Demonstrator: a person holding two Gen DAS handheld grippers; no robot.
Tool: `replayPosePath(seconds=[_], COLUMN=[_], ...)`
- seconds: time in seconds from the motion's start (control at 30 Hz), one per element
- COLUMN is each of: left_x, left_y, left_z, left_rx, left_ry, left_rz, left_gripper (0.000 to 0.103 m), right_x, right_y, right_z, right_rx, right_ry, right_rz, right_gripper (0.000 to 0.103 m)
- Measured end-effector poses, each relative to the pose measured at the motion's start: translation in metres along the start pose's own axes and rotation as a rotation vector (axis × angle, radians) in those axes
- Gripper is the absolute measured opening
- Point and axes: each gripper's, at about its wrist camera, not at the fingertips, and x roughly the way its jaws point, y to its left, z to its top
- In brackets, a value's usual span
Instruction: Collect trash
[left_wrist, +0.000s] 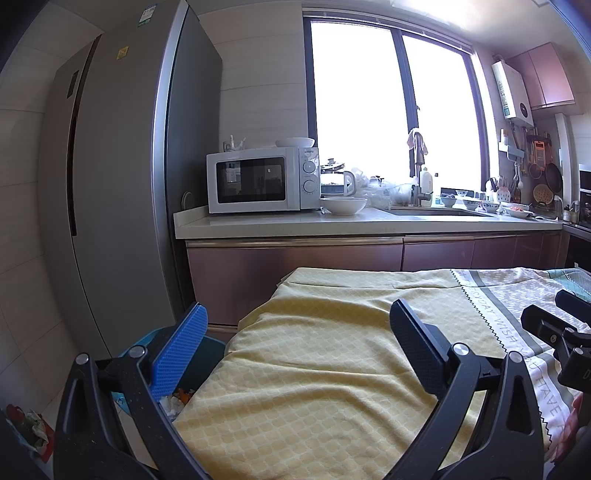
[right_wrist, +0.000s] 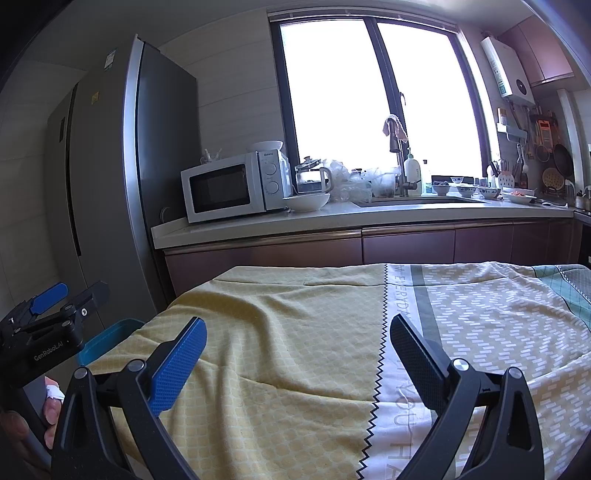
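Left gripper (left_wrist: 295, 343) and right gripper (right_wrist: 297, 354) hovering over cloth-covered table (right_wrist: 295, 314), both spread wide, holding nothing; teal bin (left_wrist: 212, 345) waiting beside table edge for trash.

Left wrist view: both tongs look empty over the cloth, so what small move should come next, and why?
Probably pause: the left tongs and right tongs are open and empty, the tablecloth shows no litter, and the blue bin already holds scraps.

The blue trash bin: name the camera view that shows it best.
The left wrist view: the blue trash bin sits below the left gripper, its opening and trash inside visible. The right wrist view shows only its rim beside the tablecloth.
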Motion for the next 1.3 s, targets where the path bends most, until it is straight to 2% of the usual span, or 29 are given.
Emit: replayPosePath(seconds=[1.3], left_x=[0.0077], left_y=[-0.006], left_z=[-0.0016], left_rx=[0.0], left_ry=[0.014], left_rz=[0.001], left_gripper=[0.097], right_x=[0.0025], right_y=[-0.002], right_z=[-0.0008], right_rx=[0.015], right_ry=[0.004], right_rz=[-0.002], right_gripper=[0.096])
